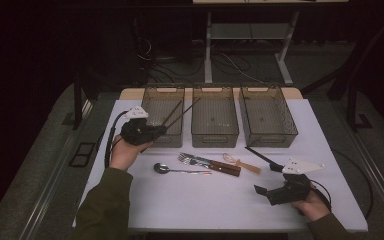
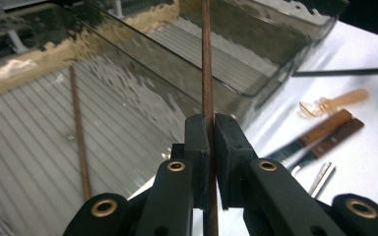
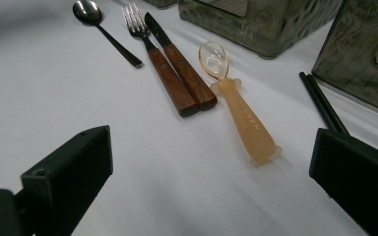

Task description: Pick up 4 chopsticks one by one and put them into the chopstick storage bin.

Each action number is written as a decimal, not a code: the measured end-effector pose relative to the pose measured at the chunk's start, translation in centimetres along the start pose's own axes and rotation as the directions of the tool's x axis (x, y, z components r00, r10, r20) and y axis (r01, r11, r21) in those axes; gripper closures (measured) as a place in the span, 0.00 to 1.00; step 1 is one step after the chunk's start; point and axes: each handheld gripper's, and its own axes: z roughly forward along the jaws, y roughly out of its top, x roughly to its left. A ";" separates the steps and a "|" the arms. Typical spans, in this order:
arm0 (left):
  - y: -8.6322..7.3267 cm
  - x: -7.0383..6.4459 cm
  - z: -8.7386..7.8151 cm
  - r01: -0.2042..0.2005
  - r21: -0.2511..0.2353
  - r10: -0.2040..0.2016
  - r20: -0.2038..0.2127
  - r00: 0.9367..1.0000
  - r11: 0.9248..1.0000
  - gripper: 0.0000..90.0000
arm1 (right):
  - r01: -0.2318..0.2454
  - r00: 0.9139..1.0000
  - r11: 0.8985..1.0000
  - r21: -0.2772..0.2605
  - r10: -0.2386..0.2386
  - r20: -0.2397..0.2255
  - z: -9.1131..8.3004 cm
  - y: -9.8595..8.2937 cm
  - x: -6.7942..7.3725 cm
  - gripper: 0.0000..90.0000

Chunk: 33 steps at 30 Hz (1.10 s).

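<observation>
Gripping a brown chopstick [image 2: 207,59], left claw [image 2: 211,147] over the bin [image 2: 39,64]

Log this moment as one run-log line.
left gripper: shut on chopstick, over left bin | right gripper: open, over table | second chopstick: in bin

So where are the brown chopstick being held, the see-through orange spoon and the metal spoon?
brown chopstick [image 2: 207,73], left gripper view, on its shaft above the jaws.
orange spoon [image 3: 243,115], right gripper view, on its handle.
metal spoon [image 1: 160,168], high view, on its bowl.
</observation>
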 end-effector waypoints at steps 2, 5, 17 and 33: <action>0.4 0.5 0.0 0.007 -0.008 -0.007 -0.006 1.000 1.000 0.94 | -0.001 1.000 1.000 0.002 0.001 0.000 0.0 0.0 0.0 0.03; 0.9 1.1 0.2 0.021 -0.013 -0.021 -0.020 1.000 1.000 0.94 | -0.005 1.000 1.000 -0.001 0.005 -0.001 0.0 0.0 0.0 0.03; 2.9 3.1 0.9 0.047 -0.049 -0.050 -0.071 0.996 0.998 0.94 | -0.005 1.000 1.000 -0.006 0.005 -0.003 -0.1 0.0 0.0 0.03; 2.2 5.8 3.0 0.118 0.008 -0.115 -0.195 0.974 0.993 0.94 | -0.005 1.000 1.000 -0.005 0.005 -0.009 -0.2 0.0 0.1 0.03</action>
